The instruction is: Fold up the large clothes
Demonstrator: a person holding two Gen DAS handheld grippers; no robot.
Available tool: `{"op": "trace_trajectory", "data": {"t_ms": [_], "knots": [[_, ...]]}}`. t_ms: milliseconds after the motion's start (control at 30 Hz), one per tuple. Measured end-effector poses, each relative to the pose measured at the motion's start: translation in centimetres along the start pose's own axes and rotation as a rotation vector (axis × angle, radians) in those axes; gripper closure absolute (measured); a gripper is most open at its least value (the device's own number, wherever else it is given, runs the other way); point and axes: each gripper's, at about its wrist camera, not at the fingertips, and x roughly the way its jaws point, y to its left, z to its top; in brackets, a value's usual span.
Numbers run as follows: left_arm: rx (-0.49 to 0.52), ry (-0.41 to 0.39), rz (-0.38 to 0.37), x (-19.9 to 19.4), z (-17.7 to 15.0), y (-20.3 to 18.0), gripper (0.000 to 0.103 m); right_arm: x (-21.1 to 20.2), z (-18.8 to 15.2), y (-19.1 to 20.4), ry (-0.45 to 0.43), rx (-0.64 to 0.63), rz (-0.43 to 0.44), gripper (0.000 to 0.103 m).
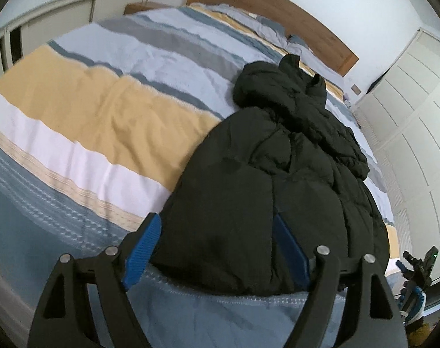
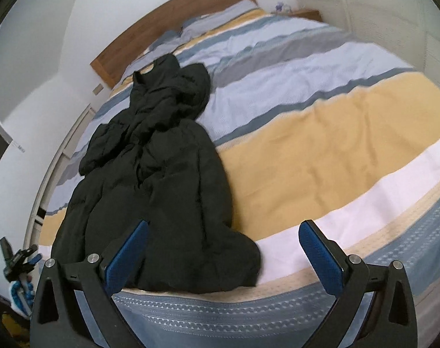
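Note:
A black padded hooded jacket (image 1: 266,179) lies lengthwise on the striped bed cover (image 1: 109,110), hood toward the headboard and hem toward me. It also shows in the right wrist view (image 2: 167,179), on the left half of the bed cover (image 2: 321,145). My left gripper (image 1: 217,237) is open, its blue pads straddling the hem's left part without gripping. My right gripper (image 2: 224,239) is open and empty, just above the hem's right corner. The other gripper shows small at the lower right of the left wrist view (image 1: 417,269) and at the lower left of the right wrist view (image 2: 19,258).
A wooden headboard (image 1: 275,11) and pillows (image 1: 278,29) stand at the far end. White wardrobe doors (image 1: 417,133) line one side of the bed. A wooden nightstand (image 2: 307,14) stands beside the headboard. The bed's foot edge (image 2: 220,313) is right under the grippers.

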Motion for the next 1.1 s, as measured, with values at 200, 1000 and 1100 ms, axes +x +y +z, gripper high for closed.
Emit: {"op": "trace_trajectory", "data": {"t_ms": [200, 1000, 1100], "knots": [[-0.044, 0.052, -0.034, 3.7, 0.0, 1.5, 0.024, 4.1, -0.1, 0.4, 0.094, 0.005, 0.056, 0.001], [-0.196, 0.133, -0.235, 7.3, -3.5, 3.0, 0.024, 10.1, -2.6, 0.3, 0.250, 0.026, 0.203, 0.001], [-0.261, 0.094, -0.246, 6.6, -3.6, 4.6, 0.024, 10.0, -2.7, 0.1, 0.247, 0.033, 0.206, 0.001]]}}
